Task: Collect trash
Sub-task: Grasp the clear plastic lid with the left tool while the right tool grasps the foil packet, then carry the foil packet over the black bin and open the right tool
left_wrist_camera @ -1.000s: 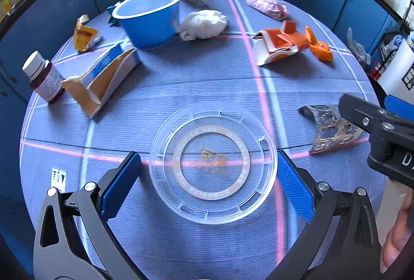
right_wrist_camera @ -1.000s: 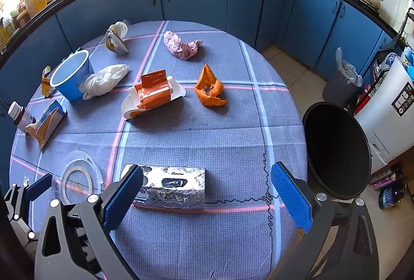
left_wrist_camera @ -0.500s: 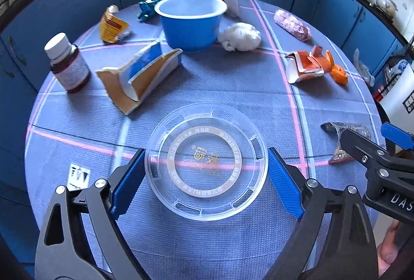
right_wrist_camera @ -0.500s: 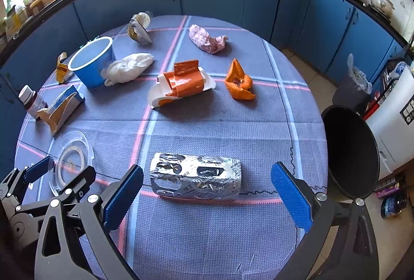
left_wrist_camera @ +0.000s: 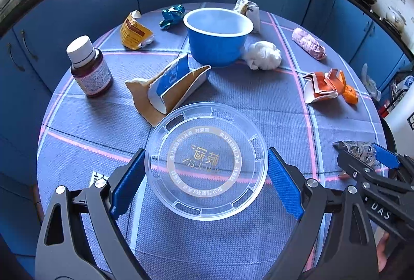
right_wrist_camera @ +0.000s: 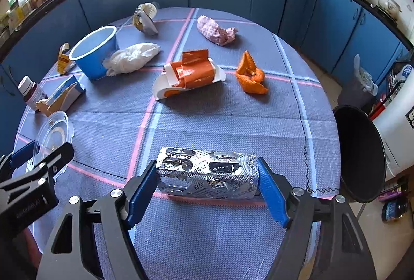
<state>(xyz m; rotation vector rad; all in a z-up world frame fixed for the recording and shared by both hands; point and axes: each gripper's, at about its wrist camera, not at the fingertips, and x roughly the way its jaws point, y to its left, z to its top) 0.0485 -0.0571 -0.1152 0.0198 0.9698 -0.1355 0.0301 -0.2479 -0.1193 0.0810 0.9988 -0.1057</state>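
Observation:
A clear round plastic lid (left_wrist_camera: 205, 176) is between my left gripper's (left_wrist_camera: 205, 150) blue pads, which touch its rim on both sides. It is tilted a little off the blue checked tablecloth (left_wrist_camera: 258, 103). In the right wrist view a crumpled silver foil blister pack (right_wrist_camera: 207, 173) lies on the cloth near the table's front edge. My right gripper (right_wrist_camera: 205, 163) is closing on it, with a pad against each end. The same pack (left_wrist_camera: 359, 150) shows at the right of the left wrist view.
A black bin (right_wrist_camera: 359, 150) stands on the floor right of the table. On the cloth lie a blue cup (left_wrist_camera: 217, 39), a brown bottle (left_wrist_camera: 89, 67), a torn carton (left_wrist_camera: 170, 88), white tissue (left_wrist_camera: 264, 56), orange wrappers (right_wrist_camera: 191, 72) and a pink wrapper (right_wrist_camera: 216, 30).
Both pairs of jaws have narrowed, the left onto the lid's rim, the right onto the ends of the foil pack. The lid now sits tilted and overlaps the carton's corner.

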